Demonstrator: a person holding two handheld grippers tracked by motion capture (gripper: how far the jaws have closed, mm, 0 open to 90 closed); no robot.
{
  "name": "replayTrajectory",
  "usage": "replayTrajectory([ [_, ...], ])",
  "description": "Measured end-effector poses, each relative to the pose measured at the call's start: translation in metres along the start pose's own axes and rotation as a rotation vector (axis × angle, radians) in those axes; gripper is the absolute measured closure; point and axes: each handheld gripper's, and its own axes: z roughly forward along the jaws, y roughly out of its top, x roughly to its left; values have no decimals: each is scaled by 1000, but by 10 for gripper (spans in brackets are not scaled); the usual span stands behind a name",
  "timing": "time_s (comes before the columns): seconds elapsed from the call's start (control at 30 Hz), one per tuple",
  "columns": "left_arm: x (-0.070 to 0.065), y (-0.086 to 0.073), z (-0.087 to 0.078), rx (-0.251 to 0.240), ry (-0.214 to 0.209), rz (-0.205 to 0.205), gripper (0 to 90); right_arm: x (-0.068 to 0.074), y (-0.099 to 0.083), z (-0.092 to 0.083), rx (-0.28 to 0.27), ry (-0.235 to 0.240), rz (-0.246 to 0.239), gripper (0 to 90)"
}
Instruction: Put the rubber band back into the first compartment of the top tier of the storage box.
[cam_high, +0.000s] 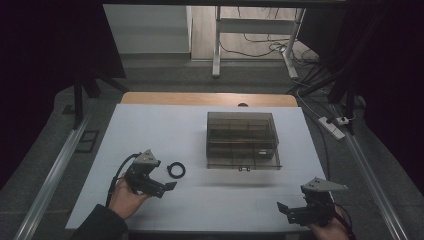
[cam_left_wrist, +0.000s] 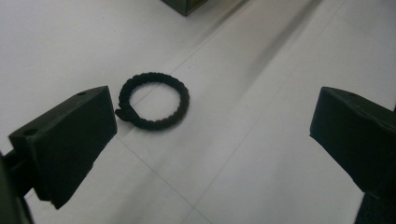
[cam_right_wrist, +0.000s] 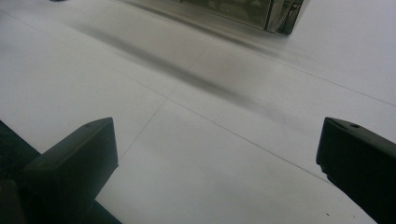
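The high view looked forward and down from above the bench's (cam_high: 150, 125) near edge, taking in the whole top. The left gripper view sat low and close over the black braided ring (cam_left_wrist: 154, 100), also seen from above. The right gripper view skimmed the bench toward the compartment box (cam_right_wrist: 243, 11).

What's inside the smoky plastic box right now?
Through the closed tinted lid of the box, divider walls forming compartments show, with something small and pale in a front-right cell. The dark plastic hides whether other cells hold anything. The black ring lies outside, on the table.
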Motion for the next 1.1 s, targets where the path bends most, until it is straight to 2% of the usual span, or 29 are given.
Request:
replayTrajectory([
  [0.17,3,5,10,11,15,12,0,0,0,0,3,0,0,0],
  [0.37,3,10,23,54,39,19,0,0,0,1,7,6,0,0],
  [0.63,5,15,35,62,27,15,0,0,0,1,10,10,-3,0],
  [0.8,6,19,45,95,37,27,0,0,0,2,14,12,-4,0],
  [1.1,9,23,61,115,37,29,33,0,1,2,21,15,-9,0],
])
